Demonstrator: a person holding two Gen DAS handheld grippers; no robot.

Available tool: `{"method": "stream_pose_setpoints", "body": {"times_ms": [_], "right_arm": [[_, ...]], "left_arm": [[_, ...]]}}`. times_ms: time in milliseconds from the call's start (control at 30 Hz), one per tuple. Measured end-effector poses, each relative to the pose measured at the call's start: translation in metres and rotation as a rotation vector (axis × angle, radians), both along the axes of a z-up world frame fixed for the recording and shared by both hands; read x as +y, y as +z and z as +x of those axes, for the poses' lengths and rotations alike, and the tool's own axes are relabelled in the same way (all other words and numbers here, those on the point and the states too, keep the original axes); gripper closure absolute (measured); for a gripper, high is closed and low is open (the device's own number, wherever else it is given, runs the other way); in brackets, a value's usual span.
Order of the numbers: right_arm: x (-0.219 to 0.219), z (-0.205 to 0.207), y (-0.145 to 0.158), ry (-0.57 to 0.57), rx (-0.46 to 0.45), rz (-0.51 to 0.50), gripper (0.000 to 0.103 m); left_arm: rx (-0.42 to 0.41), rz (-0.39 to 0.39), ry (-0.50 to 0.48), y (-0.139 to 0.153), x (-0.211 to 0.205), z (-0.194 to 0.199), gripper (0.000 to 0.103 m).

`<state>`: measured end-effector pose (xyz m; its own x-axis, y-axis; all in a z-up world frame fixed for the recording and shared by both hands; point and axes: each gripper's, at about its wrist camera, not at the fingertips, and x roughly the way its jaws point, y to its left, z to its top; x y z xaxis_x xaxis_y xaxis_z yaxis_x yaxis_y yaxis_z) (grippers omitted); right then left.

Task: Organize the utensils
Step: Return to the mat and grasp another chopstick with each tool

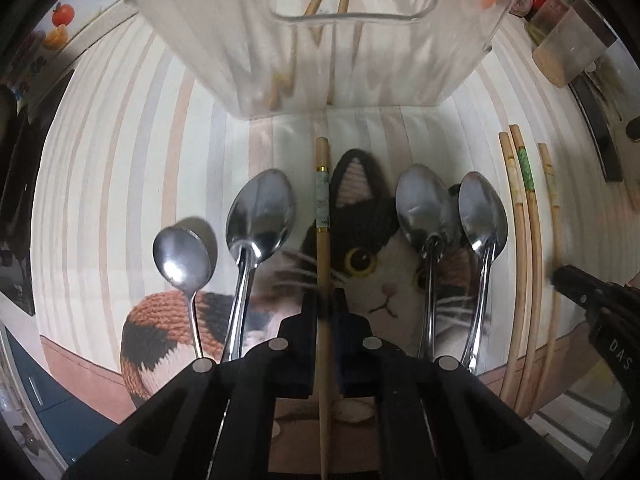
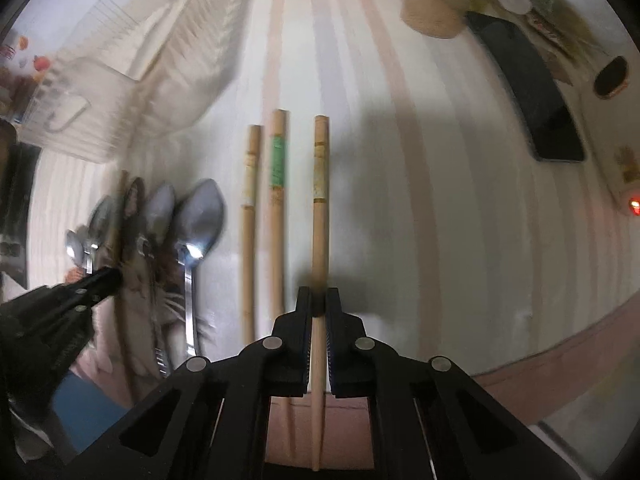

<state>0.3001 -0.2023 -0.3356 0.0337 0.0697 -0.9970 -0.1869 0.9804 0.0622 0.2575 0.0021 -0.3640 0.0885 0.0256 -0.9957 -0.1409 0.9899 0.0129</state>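
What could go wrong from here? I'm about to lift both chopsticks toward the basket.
Each claw, left claw and right claw, pinches a single thin chopstick near one end, so either may pivot or slip. The left one lies between spoons and could knock them.

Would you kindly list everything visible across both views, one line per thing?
spoons: four, steel, on the cat mat.
chopsticks: four loose, bamboo; one in each gripper, two between the spoons and the right gripper.
cat mat: one, calico.
basket: one, clear, beyond the mat, holding chopsticks.
phone: one, black, far right.
cup: one, clear, far right.
left gripper: black, shut on a chopstick.
right gripper: black, shut on a chopstick.
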Motion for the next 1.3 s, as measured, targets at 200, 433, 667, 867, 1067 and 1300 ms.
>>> {"method": "stream_pose_setpoints", "body": {"times_ms": [200, 433, 667, 867, 1067, 1300], "right_arm": [[-0.025, -0.013, 0.002, 0.005, 0.024, -0.030, 0.097], [-0.029, -0.025, -0.002, 0.020, 0.023, -0.074, 0.096], [-0.020, -0.011, -0.008, -0.009, 0.047, -0.038, 0.096], [-0.026, -0.005, -0.009, -0.014, 0.053, -0.030, 0.096], [-0.027, -0.005, -0.009, -0.014, 0.052, -0.033, 0.096], [-0.028, -0.013, -0.003, -0.034, 0.041, -0.007, 0.096]], "left_arm": [[-0.005, -0.017, 0.002, -0.003, 0.000, -0.012, 0.098], [0.000, -0.026, -0.001, -0.002, 0.004, -0.009, 0.098], [0.004, -0.034, 0.007, -0.002, 0.006, -0.006, 0.098], [0.002, -0.031, 0.007, -0.002, 0.005, -0.007, 0.098], [-0.004, -0.028, 0.005, -0.002, 0.005, -0.007, 0.098], [-0.043, 0.009, 0.045, 0.009, 0.009, -0.026, 0.099]]}}
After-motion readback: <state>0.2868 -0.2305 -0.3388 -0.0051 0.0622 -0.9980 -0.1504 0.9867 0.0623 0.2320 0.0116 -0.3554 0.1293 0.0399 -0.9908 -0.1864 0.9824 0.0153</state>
